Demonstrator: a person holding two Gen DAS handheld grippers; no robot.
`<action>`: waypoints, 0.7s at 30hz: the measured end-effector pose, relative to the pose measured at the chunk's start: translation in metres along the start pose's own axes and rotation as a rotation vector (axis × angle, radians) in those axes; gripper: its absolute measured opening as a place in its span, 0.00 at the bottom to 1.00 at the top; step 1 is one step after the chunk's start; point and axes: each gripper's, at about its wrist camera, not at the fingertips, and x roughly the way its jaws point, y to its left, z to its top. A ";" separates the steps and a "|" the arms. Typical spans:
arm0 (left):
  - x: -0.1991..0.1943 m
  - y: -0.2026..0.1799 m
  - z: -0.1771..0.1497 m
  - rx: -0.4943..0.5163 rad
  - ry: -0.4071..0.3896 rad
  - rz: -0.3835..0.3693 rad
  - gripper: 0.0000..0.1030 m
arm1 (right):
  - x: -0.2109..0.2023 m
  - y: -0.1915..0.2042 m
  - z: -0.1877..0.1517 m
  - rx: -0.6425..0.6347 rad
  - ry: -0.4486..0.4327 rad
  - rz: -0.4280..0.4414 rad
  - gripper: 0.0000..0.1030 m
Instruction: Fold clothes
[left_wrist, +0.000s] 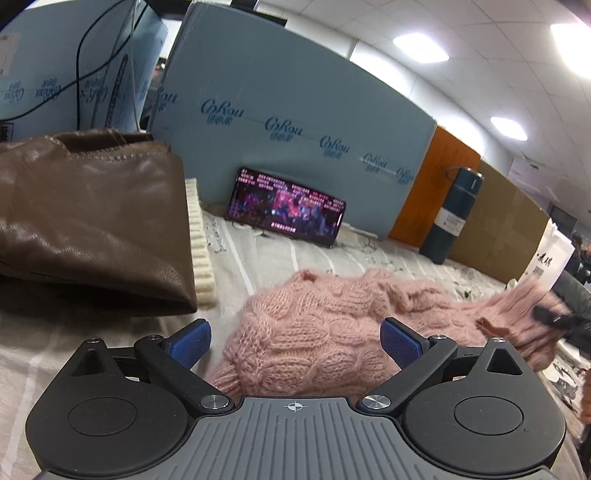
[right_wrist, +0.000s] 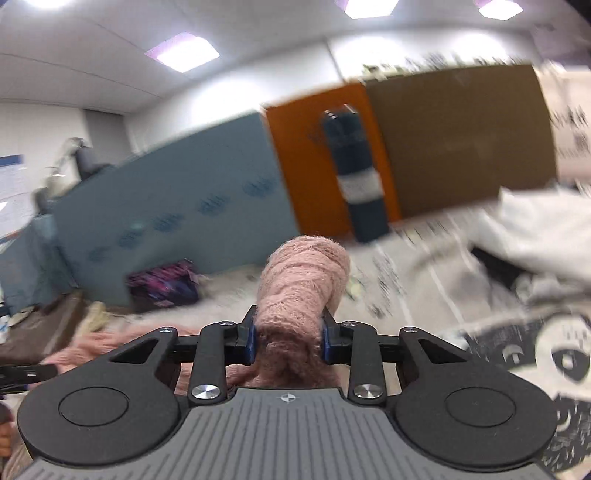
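A striped sheet (left_wrist: 258, 254) covers the work surface, with blue boards (left_wrist: 295, 110) standing at its far edge. On the left lies a folded brown jacket (left_wrist: 92, 221) over a cream knit (left_wrist: 199, 251). The pink sweater (left_wrist: 314, 332) sprawls across the sheet's middle, just ahead of the left gripper (left_wrist: 295, 339), whose jaws stand wide open with the knit between them, pads not pressing. The right gripper (right_wrist: 288, 339) is clamped on a bunched end of the sweater (right_wrist: 299, 291), raised off the sheet. A dark flask (left_wrist: 454, 214) and a lit phone (left_wrist: 288, 206) stand at the boards.
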 end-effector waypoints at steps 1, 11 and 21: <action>0.000 0.000 0.000 -0.003 0.004 0.004 0.97 | -0.003 0.000 0.002 -0.001 -0.015 0.012 0.25; 0.000 -0.004 -0.001 0.022 -0.002 -0.017 0.97 | -0.015 -0.040 0.016 -0.059 -0.058 -0.259 0.20; -0.002 -0.008 -0.001 0.039 -0.007 -0.010 0.97 | -0.014 0.058 0.008 -0.474 -0.191 -0.227 0.21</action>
